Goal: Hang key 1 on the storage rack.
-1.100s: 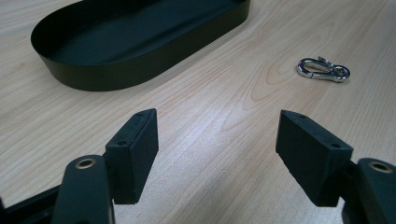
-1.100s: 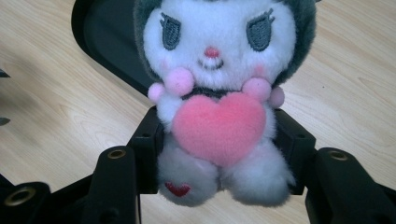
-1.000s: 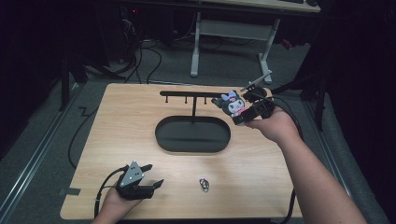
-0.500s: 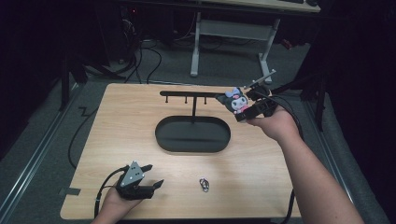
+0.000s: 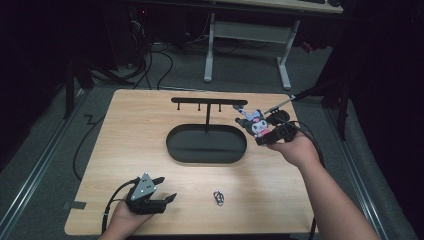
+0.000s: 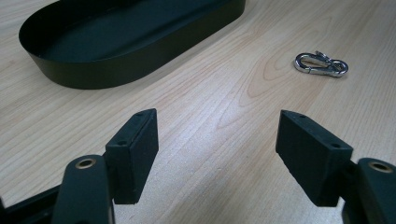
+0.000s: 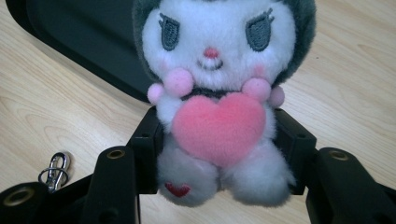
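A small plush toy [image 7: 215, 107] with a white face, dark hood and pink heart sits between the jaws of my right gripper [image 7: 219, 149], which is shut on its body. In the high view the plush toy [image 5: 257, 125] and right gripper [image 5: 270, 134] hang just right of the black oval tray [image 5: 175, 142]. A black stand with a hook bar [image 5: 209, 101] rises from the tray's back. My left gripper [image 5: 167, 199] rests near the table's front left, its jaws wide apart over bare wood [image 6: 217, 140]. A silver clasp [image 5: 218, 198] [image 6: 321, 64] lies on the table ahead of it.
The wooden table [image 5: 125, 130] ends close behind the stand and just right of the right hand. Cables trail off the left edge. A desk frame [image 5: 247, 30] stands on the floor beyond the table. The clasp [image 7: 56, 169] also lies left of the right gripper's jaws.
The right hand has come down and slightly toward the front with the plush toy in its jaws. The left gripper has stayed where it was.
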The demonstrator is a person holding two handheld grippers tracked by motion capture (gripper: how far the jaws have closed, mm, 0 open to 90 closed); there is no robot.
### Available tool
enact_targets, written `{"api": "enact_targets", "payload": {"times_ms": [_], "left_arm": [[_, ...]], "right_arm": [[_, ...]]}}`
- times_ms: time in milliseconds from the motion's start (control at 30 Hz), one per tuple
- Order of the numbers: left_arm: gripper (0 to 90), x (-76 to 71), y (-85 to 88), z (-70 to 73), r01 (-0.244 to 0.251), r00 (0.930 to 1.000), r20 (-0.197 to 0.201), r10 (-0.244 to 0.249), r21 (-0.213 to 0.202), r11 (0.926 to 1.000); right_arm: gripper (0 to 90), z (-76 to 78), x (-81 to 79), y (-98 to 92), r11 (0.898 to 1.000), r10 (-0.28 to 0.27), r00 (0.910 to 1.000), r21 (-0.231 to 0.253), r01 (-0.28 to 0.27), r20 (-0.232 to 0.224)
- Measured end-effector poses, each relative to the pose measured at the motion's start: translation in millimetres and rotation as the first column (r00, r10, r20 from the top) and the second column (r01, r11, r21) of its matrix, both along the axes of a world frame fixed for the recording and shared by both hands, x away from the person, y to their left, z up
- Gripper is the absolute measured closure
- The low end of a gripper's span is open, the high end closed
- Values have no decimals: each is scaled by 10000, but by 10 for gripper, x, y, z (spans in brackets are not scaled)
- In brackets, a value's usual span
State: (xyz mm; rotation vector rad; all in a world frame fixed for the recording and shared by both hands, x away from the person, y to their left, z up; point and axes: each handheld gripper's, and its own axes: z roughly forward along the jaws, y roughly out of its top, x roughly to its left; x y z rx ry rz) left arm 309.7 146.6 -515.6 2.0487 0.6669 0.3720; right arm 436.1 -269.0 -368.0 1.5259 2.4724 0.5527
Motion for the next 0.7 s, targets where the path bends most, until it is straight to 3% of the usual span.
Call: {"api": "enact_targets", "payload": {"times_ms": [433,700], "left_arm": [[305,-3,1,-5,29,10000,35,-29,27,10000],[305,-7,0,-7,56,10000,19,-56,72,10000]], "right_arm": [[458,-318,98,157,9997,-4,9997,236,-2,236],[452,-529,177,203,9988,-286,9995,407,281,132]]}}
